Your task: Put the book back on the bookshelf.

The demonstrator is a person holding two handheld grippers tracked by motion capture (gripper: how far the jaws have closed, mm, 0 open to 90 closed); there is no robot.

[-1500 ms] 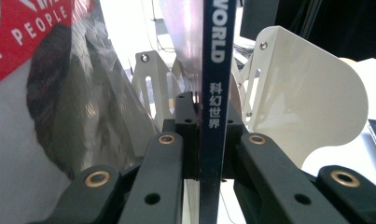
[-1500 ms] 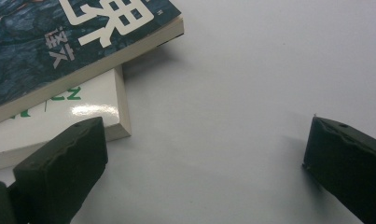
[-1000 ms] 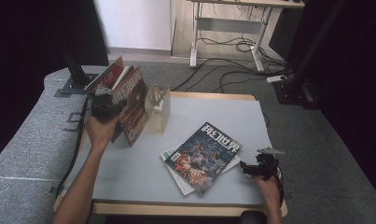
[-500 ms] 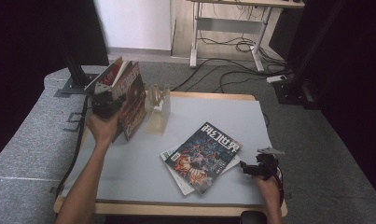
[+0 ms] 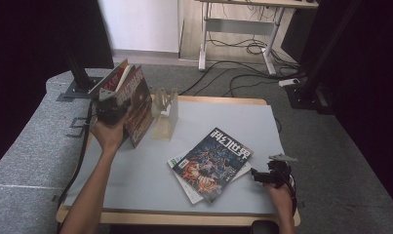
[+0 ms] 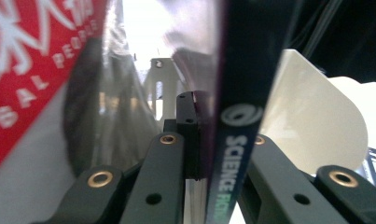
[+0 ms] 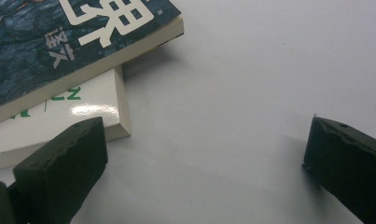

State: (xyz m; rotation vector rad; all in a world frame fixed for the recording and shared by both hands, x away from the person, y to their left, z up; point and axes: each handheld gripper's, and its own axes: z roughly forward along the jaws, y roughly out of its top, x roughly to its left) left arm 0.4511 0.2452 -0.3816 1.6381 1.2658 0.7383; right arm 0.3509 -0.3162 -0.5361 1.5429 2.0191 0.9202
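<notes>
Gripping a magazine [image 6: 232, 140] with spine reading "SCIENCE", left gripper [image 6: 202, 140] is clamping it; right gripper [image 7: 204, 154] is gaping beside two stacked magazines [image 5: 211, 163].

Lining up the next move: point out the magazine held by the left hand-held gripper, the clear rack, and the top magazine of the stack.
held magazine [image 5: 138, 105], high view, dark cover
clear rack [image 5: 166, 114], high view, side panel
top magazine [image 5: 211, 163], high view, cover middle

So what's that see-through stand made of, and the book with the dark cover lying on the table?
The stand looks like clear plastic, maybe acrylic: the table shows through it and its edges shine. The book seems to be paper with a glossy printed cover; the right gripper view shows its cream page edges.
</notes>
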